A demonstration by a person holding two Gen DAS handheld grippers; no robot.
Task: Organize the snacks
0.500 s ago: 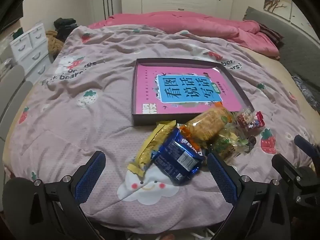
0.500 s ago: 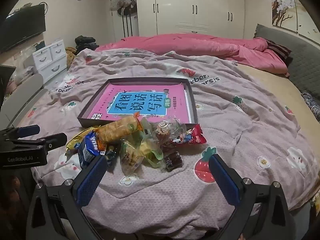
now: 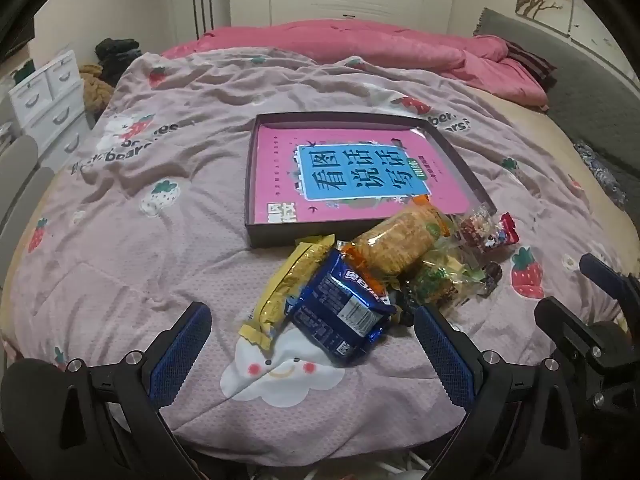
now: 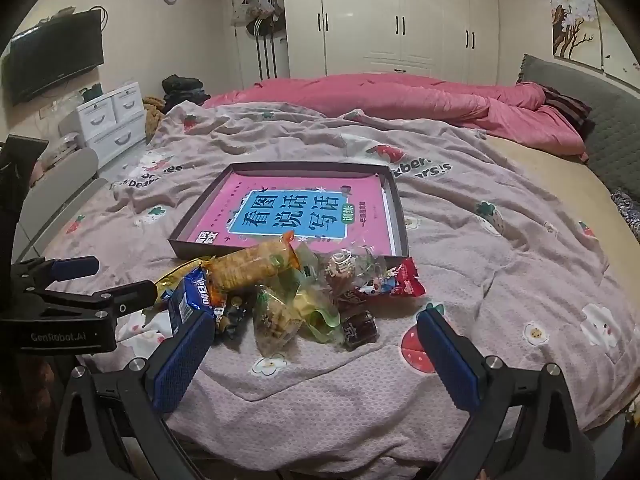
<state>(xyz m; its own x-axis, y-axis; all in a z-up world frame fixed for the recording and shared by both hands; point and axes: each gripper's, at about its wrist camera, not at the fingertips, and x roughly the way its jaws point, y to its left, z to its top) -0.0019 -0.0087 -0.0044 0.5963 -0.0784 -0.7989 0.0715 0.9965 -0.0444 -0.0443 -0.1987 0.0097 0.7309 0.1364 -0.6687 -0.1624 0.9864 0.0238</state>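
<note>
A pile of snack packets lies on the bed in front of a shallow dark box (image 3: pixel 256 184) (image 4: pixel 398 204) that holds a pink book. The pile has a blue cookie pack (image 3: pixel 340 312) (image 4: pixel 192 294), a yellow packet (image 3: pixel 288 288), an orange cracker pack (image 3: pixel 396 246) (image 4: pixel 250 266), green bags (image 3: pixel 438 280) (image 4: pixel 296 312), a red packet (image 4: pixel 404 282) and a small dark candy (image 4: pixel 360 328). My left gripper (image 3: pixel 312 354) is open and empty, just short of the blue pack. My right gripper (image 4: pixel 316 358) is open and empty, just short of the green bags.
The bed has a mauve strawberry-print blanket (image 3: pixel 160 240), with a pink duvet (image 3: pixel 360 48) at the far side. White drawers (image 3: pixel 48 96) stand to the left and a grey headboard (image 3: pixel 592 92) to the right. Wardrobes line the back wall.
Both grippers have tilted up and shifted a little closer to the pile. The snacks and box have not moved.
</note>
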